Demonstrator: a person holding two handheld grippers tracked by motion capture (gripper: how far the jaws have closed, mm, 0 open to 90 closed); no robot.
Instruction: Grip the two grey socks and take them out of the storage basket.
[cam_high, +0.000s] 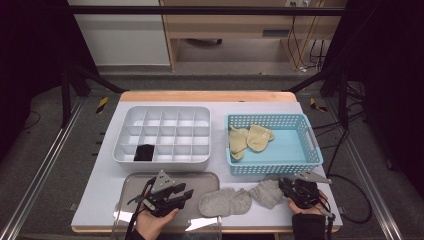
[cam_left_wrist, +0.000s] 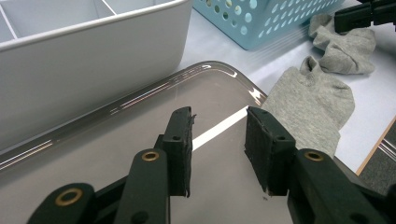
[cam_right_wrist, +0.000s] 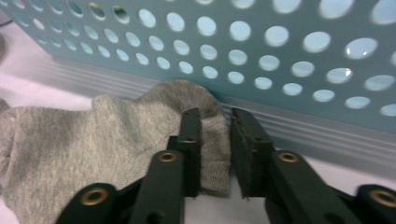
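We've got one dark sock (cam_high: 143, 152) in the organizer (cam_high: 162, 111), our right gripper (cam_right_wrist: 215, 154) closing around a grey sock (cam_right_wrist: 93, 144) beside the blue basket (cam_right_wrist: 261, 56), left gripper (cam_left_wrist: 218, 147) open and empty, several socks left.

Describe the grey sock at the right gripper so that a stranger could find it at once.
Start at the blue basket. Just before its front wall lie two grey socks; take the right sock, crumpled, with the right gripper on its edge. The left sock lies flatter, by the clear tray.
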